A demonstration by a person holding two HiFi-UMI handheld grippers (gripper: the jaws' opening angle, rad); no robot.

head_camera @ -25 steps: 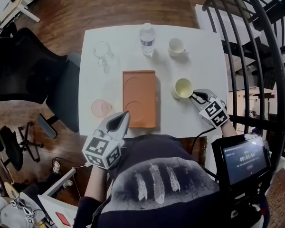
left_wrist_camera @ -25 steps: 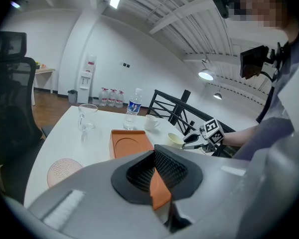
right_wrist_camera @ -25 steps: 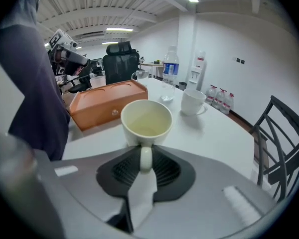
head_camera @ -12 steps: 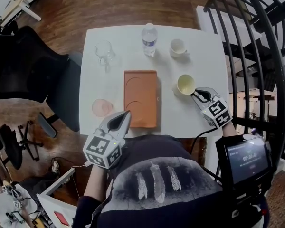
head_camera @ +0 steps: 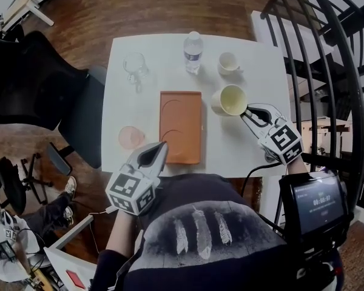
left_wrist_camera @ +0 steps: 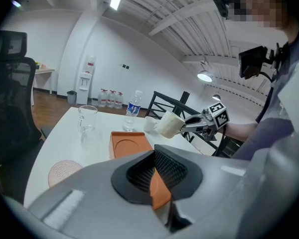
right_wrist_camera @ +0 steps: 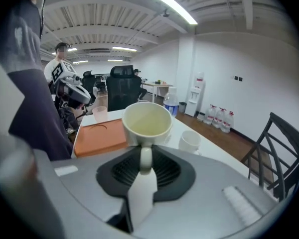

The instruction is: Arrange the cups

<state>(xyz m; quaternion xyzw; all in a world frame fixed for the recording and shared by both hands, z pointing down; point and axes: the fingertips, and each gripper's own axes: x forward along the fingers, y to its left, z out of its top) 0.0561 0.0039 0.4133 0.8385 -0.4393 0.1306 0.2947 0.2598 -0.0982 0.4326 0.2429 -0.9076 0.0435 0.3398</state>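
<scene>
Now the right gripper [head_camera: 250,110] clamps the handle of the cream cup [head_camera: 229,100], which hangs clear of the table [head_camera: 128,105] just ahead of its jaws, while the left gripper [head_camera: 161,145], jaws together and empty, points at the orange tray's [head_camera: 180,126] near edge.

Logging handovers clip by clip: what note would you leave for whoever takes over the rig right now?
Right gripper: shut on the handle of the cream cup, held above the table, right of the orange tray.
Left gripper: shut, empty, by the tray's near end.
Pink cup, glass mug, white cup and water bottle stand on the table.
Done: no cup on the tray yet. Left: likely placing cups there.
</scene>
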